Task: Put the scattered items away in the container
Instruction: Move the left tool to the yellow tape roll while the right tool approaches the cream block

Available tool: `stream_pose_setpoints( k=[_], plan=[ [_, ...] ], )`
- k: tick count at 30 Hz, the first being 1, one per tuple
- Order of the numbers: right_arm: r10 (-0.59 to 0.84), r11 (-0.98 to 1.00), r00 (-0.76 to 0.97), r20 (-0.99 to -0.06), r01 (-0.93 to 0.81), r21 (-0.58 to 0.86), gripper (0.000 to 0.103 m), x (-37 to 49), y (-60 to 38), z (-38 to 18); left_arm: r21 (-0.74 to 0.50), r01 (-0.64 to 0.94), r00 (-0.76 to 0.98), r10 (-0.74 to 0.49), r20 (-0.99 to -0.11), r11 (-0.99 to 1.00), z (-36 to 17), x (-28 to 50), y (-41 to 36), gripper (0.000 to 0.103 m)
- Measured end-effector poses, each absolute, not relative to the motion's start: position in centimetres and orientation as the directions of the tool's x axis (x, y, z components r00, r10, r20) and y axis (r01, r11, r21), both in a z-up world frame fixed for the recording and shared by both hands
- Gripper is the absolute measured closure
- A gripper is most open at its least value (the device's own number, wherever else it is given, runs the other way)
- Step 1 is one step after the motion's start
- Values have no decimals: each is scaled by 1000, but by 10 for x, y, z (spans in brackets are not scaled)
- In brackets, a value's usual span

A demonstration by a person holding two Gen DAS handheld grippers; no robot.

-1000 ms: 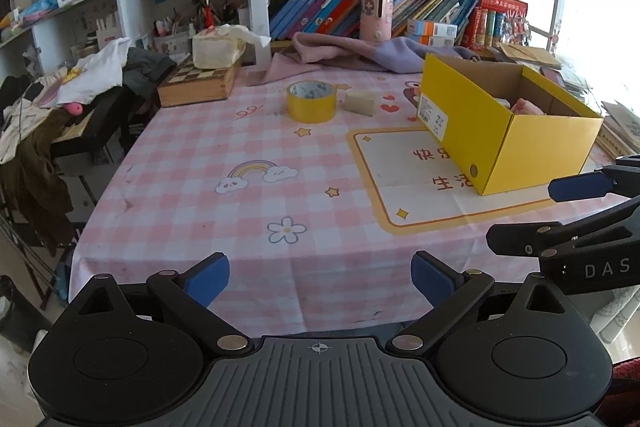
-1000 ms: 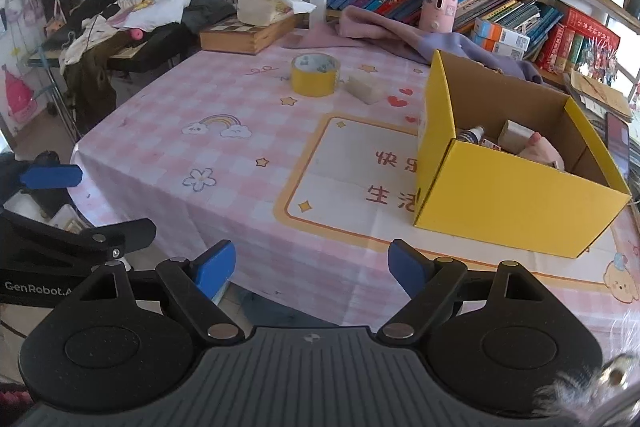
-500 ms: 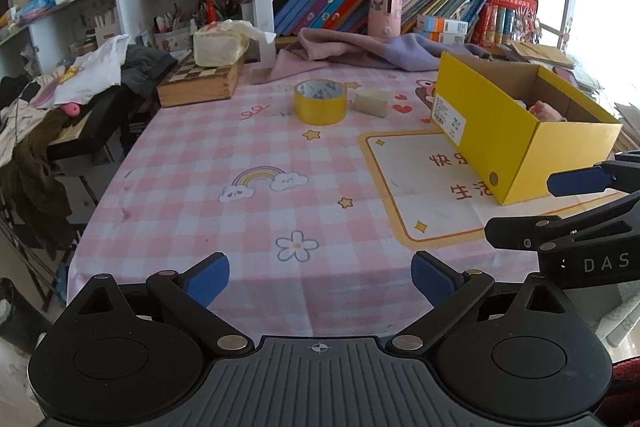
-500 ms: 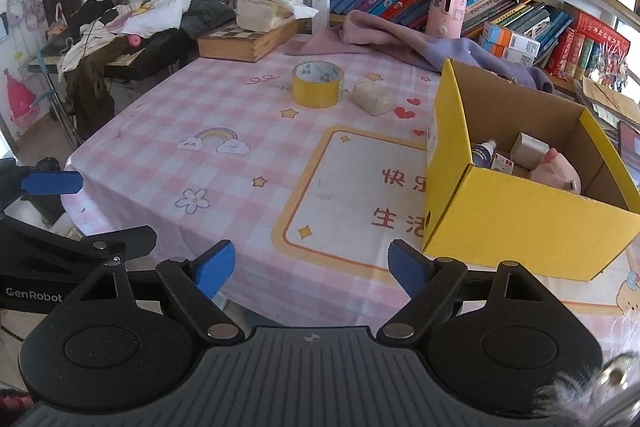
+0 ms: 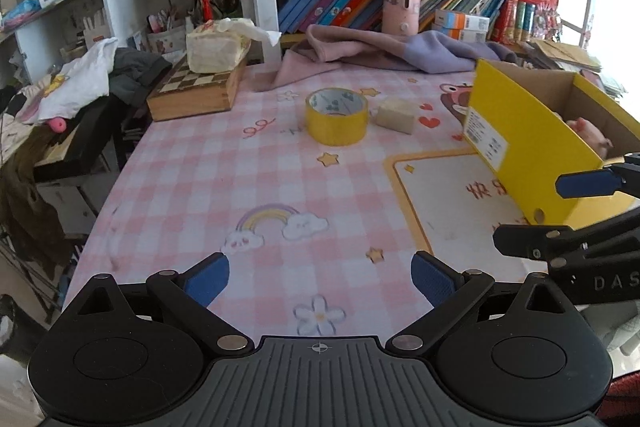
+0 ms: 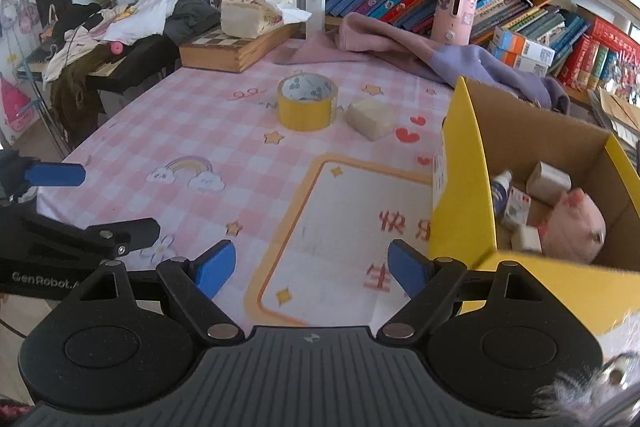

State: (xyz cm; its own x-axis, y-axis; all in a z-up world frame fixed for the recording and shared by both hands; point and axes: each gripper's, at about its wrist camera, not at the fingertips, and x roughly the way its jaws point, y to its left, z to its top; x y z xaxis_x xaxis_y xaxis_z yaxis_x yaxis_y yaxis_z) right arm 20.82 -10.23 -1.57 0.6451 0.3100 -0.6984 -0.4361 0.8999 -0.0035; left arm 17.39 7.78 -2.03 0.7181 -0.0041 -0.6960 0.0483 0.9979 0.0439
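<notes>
Blue-padded left gripper (image 5: pixel 320 277) & right gripper (image 6: pixel 312 269) both gape, nothing held, over table's (image 5: pixel 192 187) near edge. Yellow box (image 6: pixel 460 211) at right edge is part-filled. Tape roll (image 6: pixel 307 102) & pale block (image 6: pixel 370 118) sit twd far edge, nearly touching: risk of nudging one while grabbing the other.

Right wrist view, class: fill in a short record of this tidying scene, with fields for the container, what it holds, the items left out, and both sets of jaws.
container: yellow cardboard box, open top
contents: pink plush toy, small boxes, small bottle
left out: yellow tape roll; cream block beside it
surface: pink checked tablecloth
left gripper: jaws open, empty
right gripper: jaws open, empty
</notes>
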Motion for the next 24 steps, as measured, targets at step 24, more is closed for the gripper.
stream_pose_setpoints(
  k=[24],
  plan=[
    [268, 949, 711, -650, -312, 50, 26, 328, -103, 0, 56, 49, 727, 3, -687, 997, -8, 285, 84, 4]
  ],
)
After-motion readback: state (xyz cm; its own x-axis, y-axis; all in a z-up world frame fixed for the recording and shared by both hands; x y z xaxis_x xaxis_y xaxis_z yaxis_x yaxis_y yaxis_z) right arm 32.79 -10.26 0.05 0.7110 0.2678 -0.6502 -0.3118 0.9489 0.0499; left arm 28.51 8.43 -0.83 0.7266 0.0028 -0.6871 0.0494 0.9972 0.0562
